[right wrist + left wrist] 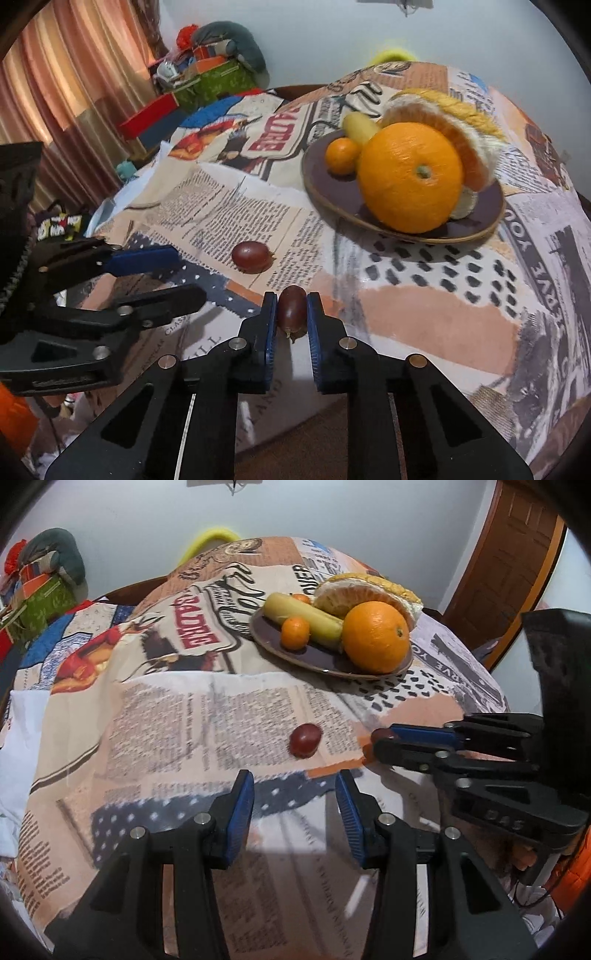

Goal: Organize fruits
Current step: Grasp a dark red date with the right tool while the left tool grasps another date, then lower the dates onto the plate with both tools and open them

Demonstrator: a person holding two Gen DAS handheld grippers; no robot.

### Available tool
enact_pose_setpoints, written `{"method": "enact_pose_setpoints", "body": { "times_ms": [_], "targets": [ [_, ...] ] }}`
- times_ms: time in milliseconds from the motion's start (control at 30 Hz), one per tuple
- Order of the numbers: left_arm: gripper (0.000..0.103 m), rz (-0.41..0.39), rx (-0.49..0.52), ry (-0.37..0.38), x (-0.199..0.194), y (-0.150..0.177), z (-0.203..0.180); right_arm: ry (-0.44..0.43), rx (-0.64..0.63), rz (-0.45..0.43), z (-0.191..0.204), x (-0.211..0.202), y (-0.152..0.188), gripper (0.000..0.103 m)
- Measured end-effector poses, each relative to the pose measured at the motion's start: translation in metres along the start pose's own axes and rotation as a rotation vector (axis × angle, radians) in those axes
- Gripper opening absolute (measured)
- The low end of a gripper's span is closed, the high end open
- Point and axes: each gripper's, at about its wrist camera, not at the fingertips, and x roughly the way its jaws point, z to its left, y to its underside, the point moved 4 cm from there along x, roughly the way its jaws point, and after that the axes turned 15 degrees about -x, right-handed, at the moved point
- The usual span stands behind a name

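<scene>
- Right tongs [291, 321] clamp a grape [291, 314], long axis along the fingers.
- Left tongs [295, 797] open, empty; second grape [305, 739] just ahead on the cloth [166, 716], probably lying crosswise.
- Plate [266, 635] beyond.

A plate [480, 225] sits on the cloth-covered bench [424, 310], toward its far side. On the plate, a large orange [410, 181] lies at the near edge, a small mandarin [341, 155] to its left, a banana [360, 127] behind the mandarin, and a peeled citrus half [443, 122] behind the orange. Nearer than the plate, one grape [253, 256] lies on the bench. A second grape [291, 312] sits between the pads of the right claw [291, 325], right of the first in the left wrist view. The left claw [295, 801] hangs just before the first grape.
</scene>
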Motion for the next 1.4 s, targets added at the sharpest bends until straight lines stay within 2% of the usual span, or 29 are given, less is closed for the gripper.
{"method": "enact_pose_setpoints", "body": {
  "times_ms": [133, 300, 400, 633, 900, 1400],
  "targets": [
    [0.032, 0.014, 0.001, -0.011, 0.016, -0.007, -0.006, 0.027, 0.031, -0.033, -0.016, -0.019, 0.004, 0.015],
    [0.029, 0.014, -0.004, -0.027, 0.028, -0.016, -0.01, 0.084, 0.049, -0.048, -0.033, -0.039, 0.012, 0.015],
    [0.021, 0.011, 0.012, -0.039, 0.031, -0.018, -0.012, 0.106, 0.068, -0.056, -0.041, -0.047, 0.019, 0.015],
    [0.021, -0.008, 0.015, -0.03, 0.022, -0.022, -0.017, 0.146, 0.097, -0.071, -0.06, -0.061, 0.024, 0.015],
    [0.021, -0.075, 0.037, -0.005, 0.009, -0.045, -0.035, 0.167, 0.104, -0.106, -0.078, -0.069, 0.013, 0.015],
    [0.021, -0.121, 0.054, 0.016, 0.029, -0.092, -0.049, 0.198, 0.085, -0.137, -0.114, -0.058, -0.016, 0.015]
  ]
}}
